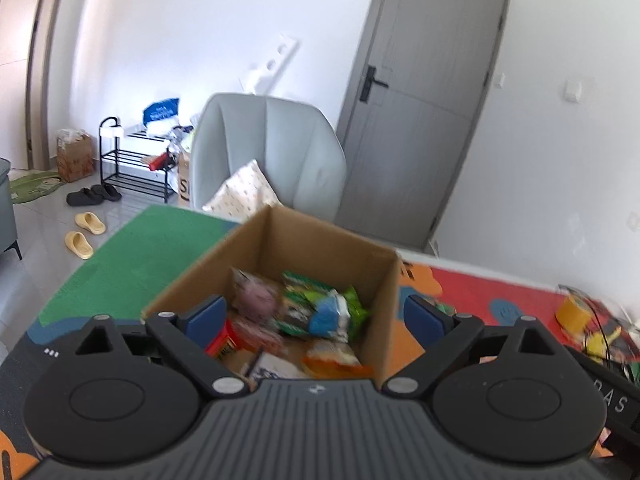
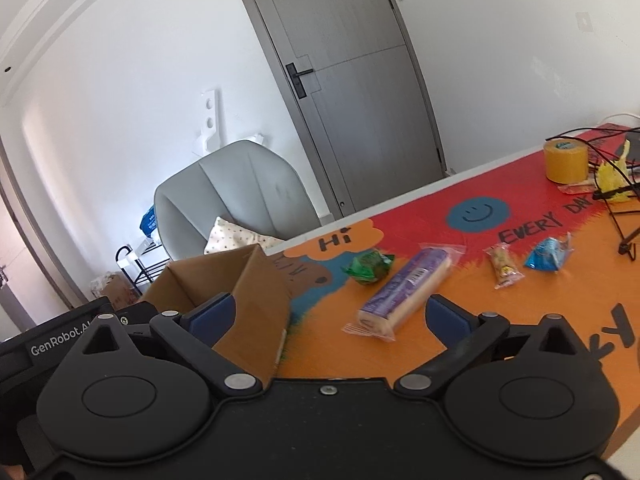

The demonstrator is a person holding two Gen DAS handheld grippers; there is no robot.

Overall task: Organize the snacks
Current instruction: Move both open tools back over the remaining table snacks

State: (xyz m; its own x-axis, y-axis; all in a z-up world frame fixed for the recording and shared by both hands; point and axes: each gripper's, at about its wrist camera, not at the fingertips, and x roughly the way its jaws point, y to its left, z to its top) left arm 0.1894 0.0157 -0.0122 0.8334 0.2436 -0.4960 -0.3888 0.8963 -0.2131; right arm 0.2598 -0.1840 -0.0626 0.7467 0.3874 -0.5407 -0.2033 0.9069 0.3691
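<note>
Both tongs are spread wide with nothing pinched. The left gripper (image 1: 316, 312) hangs over the open brown cardboard box (image 1: 328, 248), snack packets (image 1: 320, 312) piled right under its tips. Ahead of the right gripper (image 2: 330, 316) lies a long purple-wrapped biscuit pack (image 2: 404, 292); crumpled green packet (image 2: 368, 266) just beyond.

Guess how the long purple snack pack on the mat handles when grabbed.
The long purple snack pack looks like a stiff, light bar, so it probably won't droop. Its glossy film wrapper may slip. Crimped ends look floppy; a mid-body grip seems safer.
</note>
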